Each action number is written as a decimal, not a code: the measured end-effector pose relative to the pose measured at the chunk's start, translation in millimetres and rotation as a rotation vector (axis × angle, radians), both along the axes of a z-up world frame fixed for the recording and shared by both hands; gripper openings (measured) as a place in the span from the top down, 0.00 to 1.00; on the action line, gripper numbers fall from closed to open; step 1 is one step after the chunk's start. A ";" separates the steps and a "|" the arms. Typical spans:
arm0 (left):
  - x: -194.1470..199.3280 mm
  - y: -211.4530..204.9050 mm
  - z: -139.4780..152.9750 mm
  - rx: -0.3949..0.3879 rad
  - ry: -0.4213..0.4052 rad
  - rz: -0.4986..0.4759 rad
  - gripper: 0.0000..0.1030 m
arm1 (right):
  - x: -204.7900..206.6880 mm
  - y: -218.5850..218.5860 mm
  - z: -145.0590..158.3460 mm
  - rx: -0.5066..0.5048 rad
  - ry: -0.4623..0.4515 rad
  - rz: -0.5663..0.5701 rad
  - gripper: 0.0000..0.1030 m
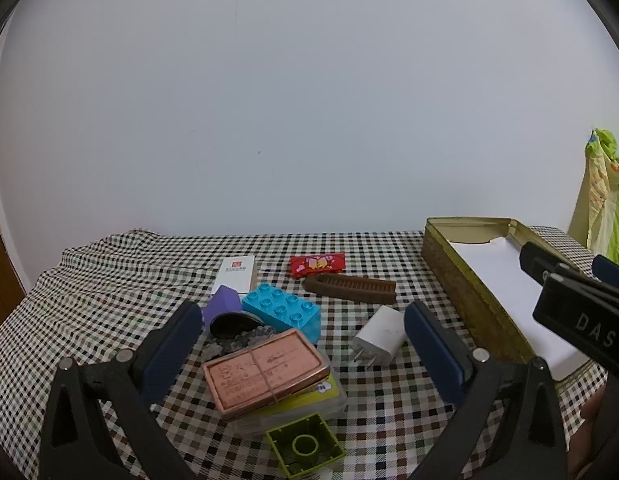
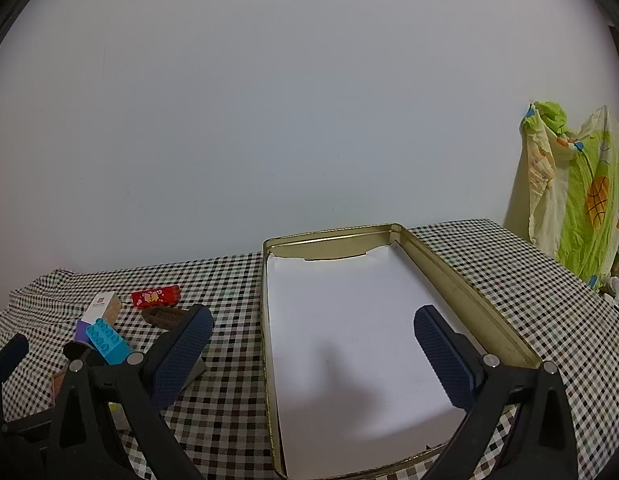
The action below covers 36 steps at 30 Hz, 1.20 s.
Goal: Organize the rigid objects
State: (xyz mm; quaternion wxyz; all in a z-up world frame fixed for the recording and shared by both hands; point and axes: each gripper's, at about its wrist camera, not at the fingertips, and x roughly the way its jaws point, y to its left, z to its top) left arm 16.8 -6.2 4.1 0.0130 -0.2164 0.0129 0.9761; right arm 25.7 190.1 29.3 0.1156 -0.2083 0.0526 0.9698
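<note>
On the checked tablecloth lies a heap of small things: a copper-pink tin [image 1: 265, 372] on a clear plastic case, a blue brick [image 1: 283, 312], a purple block [image 1: 221, 304], a white charger [image 1: 379, 336], a brown comb [image 1: 349, 288], a red brick [image 1: 317, 264], a white card box [image 1: 235, 274] and a green brick [image 1: 305, 446] lying upside down. My left gripper [image 1: 303, 340] hangs open above the tin, touching nothing. My right gripper [image 2: 313, 344] stands open over the gold tin tray [image 2: 461, 292], which is lined with white paper and holds nothing else.
A white wall closes the far side of the table. A green and yellow cloth [image 2: 577, 200] hangs at the right, past the table's edge. The tablecloth [image 1: 109, 280] is rumpled at the far left corner. A person's hand shows at the lower right of the left wrist view.
</note>
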 end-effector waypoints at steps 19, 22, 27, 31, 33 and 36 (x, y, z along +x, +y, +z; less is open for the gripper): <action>0.3 -2.6 -0.4 0.002 -0.004 0.001 0.01 | -0.1 0.2 0.5 -0.002 0.002 0.000 0.01; 0.3 -2.6 -0.4 0.001 -0.004 0.000 0.01 | 0.0 -0.1 0.4 -0.001 0.002 0.001 0.01; 0.2 -2.9 -0.3 0.001 -0.004 0.000 0.01 | 0.5 -1.0 -0.5 0.007 0.003 0.004 0.01; 0.0 -2.9 -0.3 0.001 -0.005 -0.001 0.01 | 0.5 -1.9 -0.5 0.010 0.006 0.005 0.01; 0.0 -2.9 -0.3 0.001 -0.005 -0.002 0.01 | 0.1 -2.4 -0.8 0.010 0.007 0.005 0.01; 0.4 -4.7 -0.8 -0.001 -0.011 -0.002 0.01 | -0.5 -2.6 -2.4 0.008 0.005 0.009 0.01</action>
